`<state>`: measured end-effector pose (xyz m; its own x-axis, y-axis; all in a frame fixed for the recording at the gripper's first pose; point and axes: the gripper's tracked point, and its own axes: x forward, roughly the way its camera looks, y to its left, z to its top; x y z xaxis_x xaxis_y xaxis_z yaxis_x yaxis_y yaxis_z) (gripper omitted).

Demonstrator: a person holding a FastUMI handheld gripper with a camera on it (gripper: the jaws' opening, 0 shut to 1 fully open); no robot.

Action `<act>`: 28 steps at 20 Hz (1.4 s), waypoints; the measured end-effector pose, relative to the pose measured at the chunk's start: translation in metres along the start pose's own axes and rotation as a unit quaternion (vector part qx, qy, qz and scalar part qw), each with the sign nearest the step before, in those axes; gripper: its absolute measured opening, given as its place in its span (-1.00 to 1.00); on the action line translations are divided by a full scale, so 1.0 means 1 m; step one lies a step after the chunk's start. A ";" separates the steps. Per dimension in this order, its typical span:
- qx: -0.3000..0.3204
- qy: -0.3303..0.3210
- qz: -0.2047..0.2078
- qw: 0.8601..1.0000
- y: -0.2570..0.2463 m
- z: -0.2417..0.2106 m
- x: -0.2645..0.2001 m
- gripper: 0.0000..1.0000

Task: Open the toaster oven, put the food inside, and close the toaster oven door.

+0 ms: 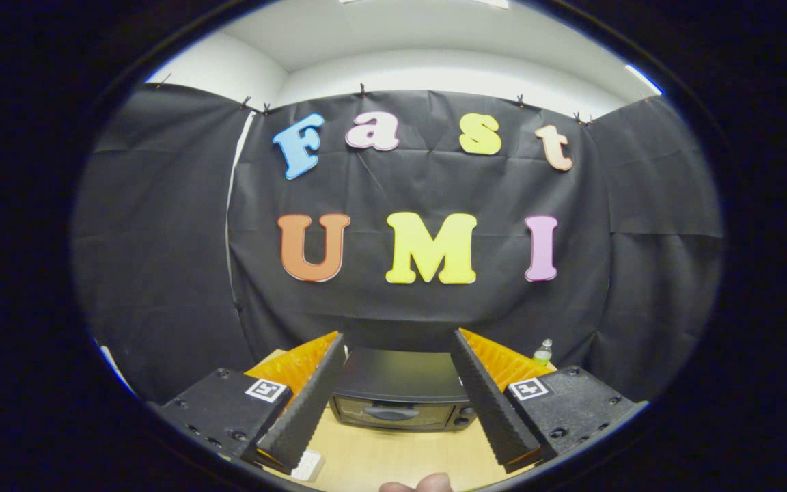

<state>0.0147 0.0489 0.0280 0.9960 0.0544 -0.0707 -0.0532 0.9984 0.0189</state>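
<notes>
A black toaster oven (pixel 399 396) stands on the wooden table (pixel 400 458) against the booth's back wall, its glass door shut and the handle across the door's front. My gripper (pixel 399 342) hangs open well in front of and above it, with a wide gap between the fingers and nothing held. The oven shows through that gap, beyond the fingertips. A small white object (pixel 307 466) lies on the table under the left finger; I cannot tell what it is.
A clear bottle with a green cap (pixel 542 352) stands at the back right beside the oven. A fingertip of a person's hand (pixel 418 484) shows at the table's near edge. Black cloth walls close the booth on three sides.
</notes>
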 end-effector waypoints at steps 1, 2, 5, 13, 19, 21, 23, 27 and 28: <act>0.007 -0.001 -0.001 1.000 0.001 0.003 -0.007 1.00; 0.011 -0.006 -0.003 1.000 0.001 0.008 -0.014 1.00; 0.015 -0.008 -0.009 1.000 -0.001 0.009 -0.033 1.00; 0.023 -0.012 -0.020 0.999 -0.012 0.006 -0.053 1.00; 0.031 0.000 -0.002 1.000 0.000 0.006 -0.056 1.00; 0.031 0.001 -0.002 1.000 -0.003 0.005 -0.053 1.00; 0.029 0.002 0.003 1.000 -0.001 0.002 -0.053 1.00; 0.027 0.002 0.013 1.000 0.007 0.004 -0.054 1.00; 0.027 0.002 0.013 1.000 0.007 0.004 -0.053 1.00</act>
<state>-0.0383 0.0532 0.0357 0.9940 0.0813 -0.0733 -0.0758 0.9943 0.0752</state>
